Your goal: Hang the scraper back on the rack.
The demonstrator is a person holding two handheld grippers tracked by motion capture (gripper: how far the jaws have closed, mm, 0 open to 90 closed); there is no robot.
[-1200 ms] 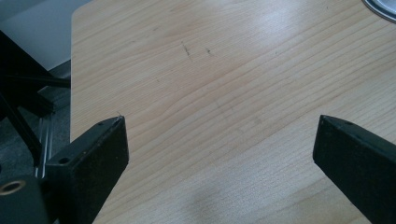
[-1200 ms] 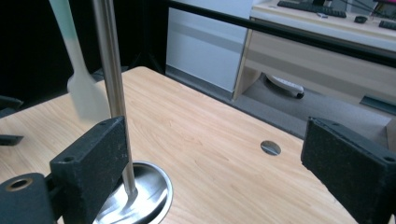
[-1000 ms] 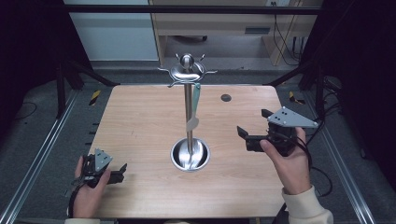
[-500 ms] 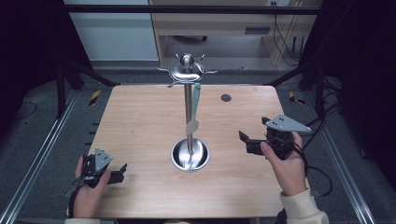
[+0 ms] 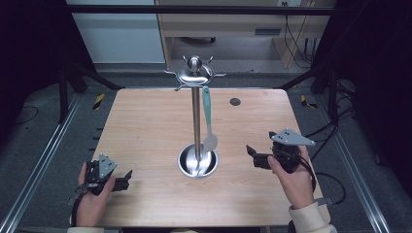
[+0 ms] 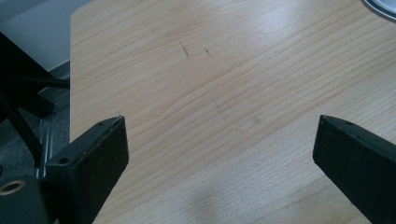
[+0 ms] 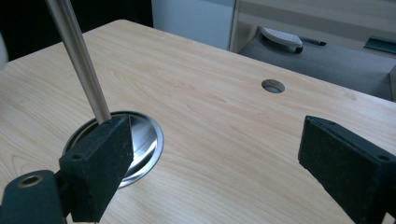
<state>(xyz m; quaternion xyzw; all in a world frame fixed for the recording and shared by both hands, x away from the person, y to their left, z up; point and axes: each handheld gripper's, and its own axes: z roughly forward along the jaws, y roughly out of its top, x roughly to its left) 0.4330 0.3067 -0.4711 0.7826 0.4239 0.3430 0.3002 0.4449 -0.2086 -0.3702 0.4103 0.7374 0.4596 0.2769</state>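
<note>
Hanging upright from a hook of the steel stand [image 5: 195,116] at mid-surface, the teal spatula [image 5: 209,121] points its blade down toward the round base. The right tongs [image 5: 253,156], wide open and empty, sit just to its right, the nearer pair; the left tongs [image 5: 124,180], also open and empty, rest near the wooden surface [image 5: 145,126] corner.

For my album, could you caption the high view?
Two hand-held open tools, left and right, flank a steel utensil stand holding a teal spatula on a wooden table.
</note>
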